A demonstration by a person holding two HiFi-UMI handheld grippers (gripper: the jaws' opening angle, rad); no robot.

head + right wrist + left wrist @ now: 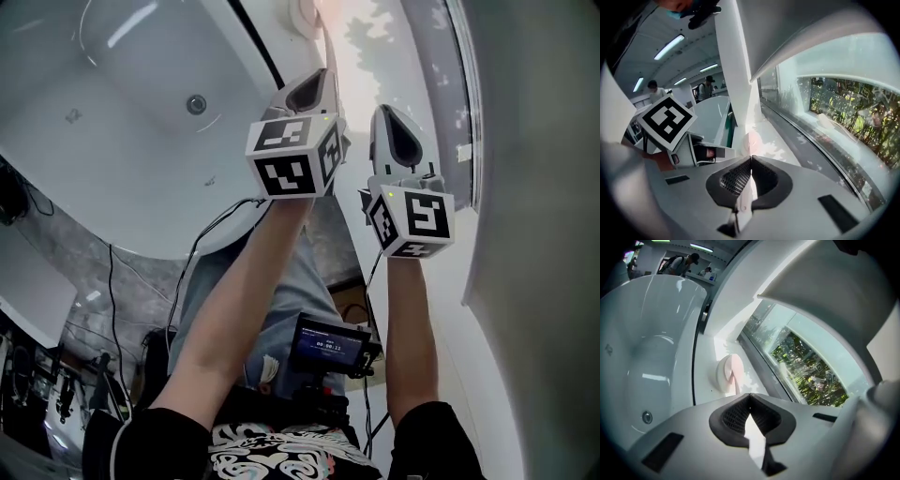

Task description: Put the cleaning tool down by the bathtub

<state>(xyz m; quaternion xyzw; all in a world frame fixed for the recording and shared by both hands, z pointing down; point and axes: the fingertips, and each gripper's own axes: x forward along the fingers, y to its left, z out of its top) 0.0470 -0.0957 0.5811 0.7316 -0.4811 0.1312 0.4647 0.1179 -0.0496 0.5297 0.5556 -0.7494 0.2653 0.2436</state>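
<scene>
The cleaning tool (306, 13), a round white head on a thin pinkish handle, lies on the white ledge (370, 56) beside the bathtub (112, 131). In the left gripper view the tool (727, 373) lies just ahead of my left gripper (750, 395), and its handle runs back out of sight under the jaws. The left gripper (323, 77) is shut, its pads meeting with nothing seen clamped. My right gripper (392, 117) hovers to its right, over the ledge. It (751, 158) is shut too and looks empty, with the tool (749, 139) ahead of it.
The tub's drain (196, 104) is at the upper left. A long window (806, 366) runs along the far side of the ledge. Cables (112, 309) trail over the floor below the tub. A small screen (328, 345) hangs at the person's waist.
</scene>
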